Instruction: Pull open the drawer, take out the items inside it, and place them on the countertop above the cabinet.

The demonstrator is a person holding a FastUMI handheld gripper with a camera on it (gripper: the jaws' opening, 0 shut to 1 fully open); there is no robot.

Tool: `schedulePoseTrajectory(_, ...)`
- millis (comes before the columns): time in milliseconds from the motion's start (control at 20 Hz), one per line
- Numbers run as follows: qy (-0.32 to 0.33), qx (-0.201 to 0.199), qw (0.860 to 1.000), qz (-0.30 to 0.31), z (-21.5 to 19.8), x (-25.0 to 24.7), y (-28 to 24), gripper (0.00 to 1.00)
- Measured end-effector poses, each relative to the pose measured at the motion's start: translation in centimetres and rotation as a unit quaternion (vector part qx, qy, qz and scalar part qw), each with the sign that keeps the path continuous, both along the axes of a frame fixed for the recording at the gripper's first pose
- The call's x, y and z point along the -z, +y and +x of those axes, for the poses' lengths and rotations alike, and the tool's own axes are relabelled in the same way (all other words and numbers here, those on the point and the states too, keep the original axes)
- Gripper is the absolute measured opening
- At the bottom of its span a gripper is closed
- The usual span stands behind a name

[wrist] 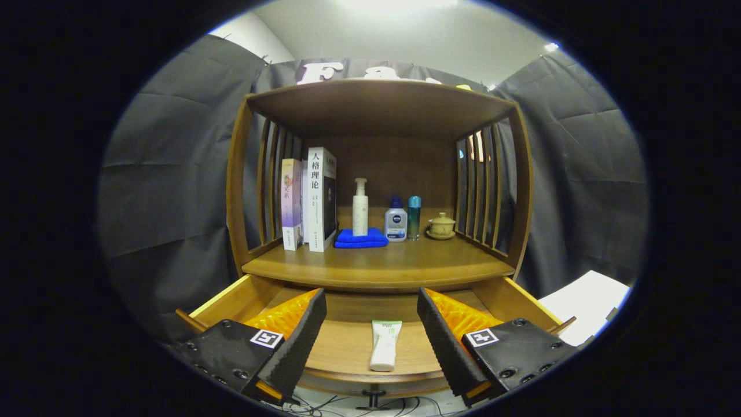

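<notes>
With the drawer already pulled out toward us, the gripper hangs over it with its jaws spread wide and nothing between them. Lying flat on the drawer floor, between the two fingers and close to the front edge, is a white tube with a green band at its far end, cap pointing our way. It looks to be the one item left to lift out.

From where I stand, the risk is in the pick. The tube lies lengthwise along the line of the fingers, so a squeeze from the sides should catch it, but it is low and flat; if the fingers come down too shallow they may only pinch its rounded top and it could squirt out or roll. Too deep, and the tips will jam against the drawer floor. The drawer's front lip sits just beside the cap, so a sloppy descent might knock it.

Beyond lies the countertop, and its back half is busy: two books standing to the left, a pump bottle on a blue cloth, a squat bottle, a slim teal bottle and a small lidded cup. Carry the tube in too far and it may topple one of those; the bare front strip looks the safer landing.
</notes>
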State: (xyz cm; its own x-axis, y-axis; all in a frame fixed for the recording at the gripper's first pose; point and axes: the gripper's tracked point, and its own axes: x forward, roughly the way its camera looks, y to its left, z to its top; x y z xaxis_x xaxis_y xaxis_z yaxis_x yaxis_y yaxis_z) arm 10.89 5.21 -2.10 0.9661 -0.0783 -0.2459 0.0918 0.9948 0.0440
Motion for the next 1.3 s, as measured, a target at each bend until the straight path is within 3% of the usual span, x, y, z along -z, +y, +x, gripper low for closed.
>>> schedulePoseTrajectory(350, 0.176, 0.055, 0.983, 0.018, 4.2, 6.7, -2.2, 1.00)
schedulePoseTrajectory(600, 0.293, 0.075, 0.952, 0.041, 5.5, 10.9, -3.8, 1.00)
schedulePoseTrajectory(800, 0.395, 0.079, 0.914, 0.048, 4.4, 14.1, -4.3, 1.00)
schedulePoseTrajectory(1200, 0.479, 0.074, 0.871, 0.074, 3.3, 16.9, -3.1, 0.92)
schedulePoseTrajectory(1300, 0.485, 0.069, 0.869, 0.074, 3.1, 17.4, -2.8, 0.82)
